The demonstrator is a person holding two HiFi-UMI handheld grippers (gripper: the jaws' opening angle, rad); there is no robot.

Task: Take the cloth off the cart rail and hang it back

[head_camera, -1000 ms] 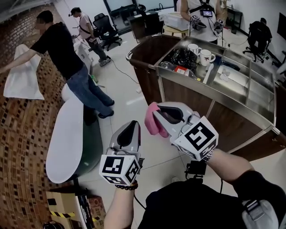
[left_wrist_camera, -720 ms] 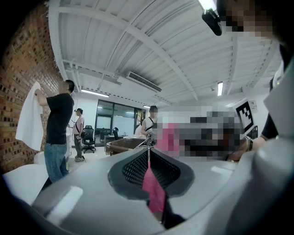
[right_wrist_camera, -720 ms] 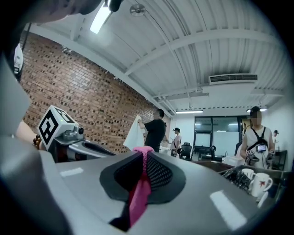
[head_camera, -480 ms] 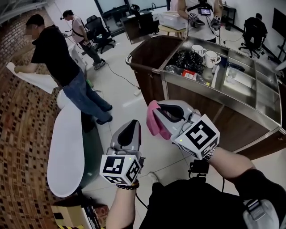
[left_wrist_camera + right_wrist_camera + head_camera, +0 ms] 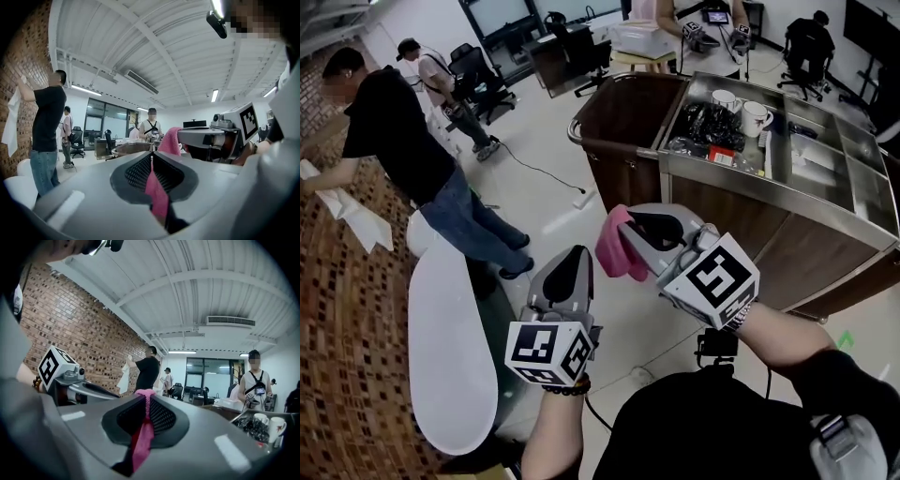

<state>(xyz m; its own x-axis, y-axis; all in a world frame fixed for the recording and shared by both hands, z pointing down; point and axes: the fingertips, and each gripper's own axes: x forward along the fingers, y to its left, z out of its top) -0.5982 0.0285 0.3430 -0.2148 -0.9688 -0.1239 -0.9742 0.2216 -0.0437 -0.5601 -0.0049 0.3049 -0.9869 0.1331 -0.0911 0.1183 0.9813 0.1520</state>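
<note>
Pink cloth [image 5: 614, 248] is off the cart rail [image 5: 614, 147], held in air near the cart's left end. R hand-held gripper [image 5: 628, 239] is clamped on it; L hand-held gripper [image 5: 577, 258] pinches an edge too. Likely light, soft, limp: grip top hem, corners apart.

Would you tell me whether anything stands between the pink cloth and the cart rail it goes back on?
Nothing visible does: only bare floor lies between the pink cloth and the cart rail; a cable lies on it just left.
</note>
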